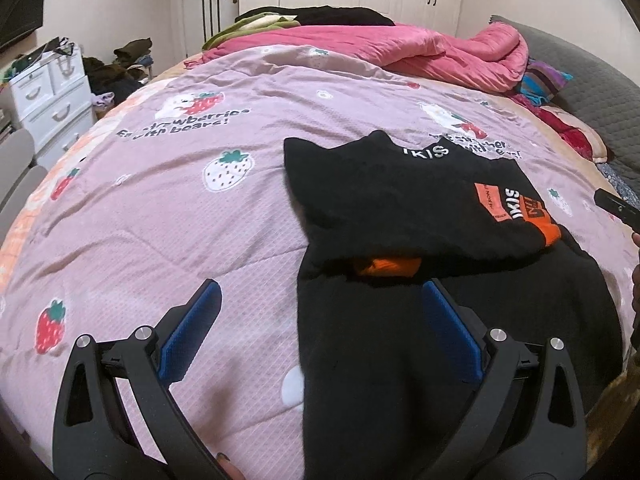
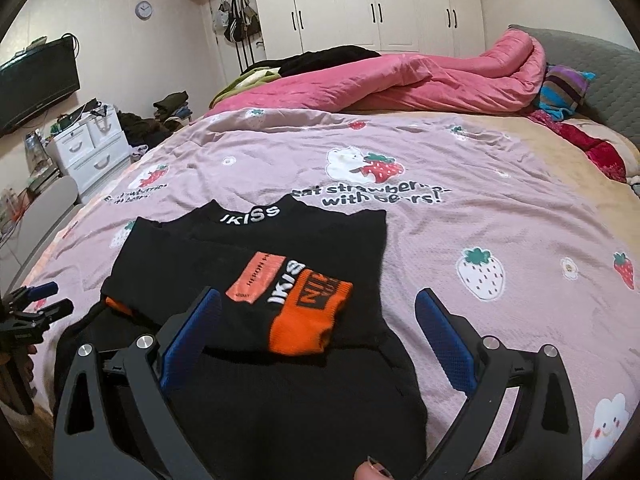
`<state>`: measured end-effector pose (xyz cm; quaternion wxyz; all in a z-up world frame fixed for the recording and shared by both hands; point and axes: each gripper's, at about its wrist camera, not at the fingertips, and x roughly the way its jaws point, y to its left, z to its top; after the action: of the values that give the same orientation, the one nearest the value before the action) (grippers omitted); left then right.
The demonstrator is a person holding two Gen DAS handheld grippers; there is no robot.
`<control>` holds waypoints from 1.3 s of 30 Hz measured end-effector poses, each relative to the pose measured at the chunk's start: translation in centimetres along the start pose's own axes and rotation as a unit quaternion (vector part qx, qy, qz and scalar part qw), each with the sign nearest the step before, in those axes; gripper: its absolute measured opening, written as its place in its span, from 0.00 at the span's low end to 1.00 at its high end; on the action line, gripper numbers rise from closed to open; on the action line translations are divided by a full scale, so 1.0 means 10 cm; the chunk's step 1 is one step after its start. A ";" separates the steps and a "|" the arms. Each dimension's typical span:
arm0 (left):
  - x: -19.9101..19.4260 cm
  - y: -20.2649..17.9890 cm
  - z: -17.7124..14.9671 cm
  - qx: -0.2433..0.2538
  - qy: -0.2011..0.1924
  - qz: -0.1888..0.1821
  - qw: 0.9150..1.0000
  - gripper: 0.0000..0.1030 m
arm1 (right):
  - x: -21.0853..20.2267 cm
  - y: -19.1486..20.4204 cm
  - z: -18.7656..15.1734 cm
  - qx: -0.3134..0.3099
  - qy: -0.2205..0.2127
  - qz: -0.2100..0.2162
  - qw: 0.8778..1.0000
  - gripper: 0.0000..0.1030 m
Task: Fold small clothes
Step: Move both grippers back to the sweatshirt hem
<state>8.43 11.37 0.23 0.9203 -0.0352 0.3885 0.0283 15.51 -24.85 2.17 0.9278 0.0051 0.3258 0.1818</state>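
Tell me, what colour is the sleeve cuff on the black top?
Orange cuff, clearest in the right wrist view.
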 end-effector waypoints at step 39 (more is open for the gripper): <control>-0.76 -0.05 -0.75 -0.047 0.010 -0.011 0.999 0.91 | -1.08 -0.14 -0.83 -0.029 0.008 -0.003 1.000 0.96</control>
<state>-2.11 10.04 0.49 0.9142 -0.0825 0.3952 0.0358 3.12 -30.72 1.95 0.9253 -0.0248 0.3281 0.1883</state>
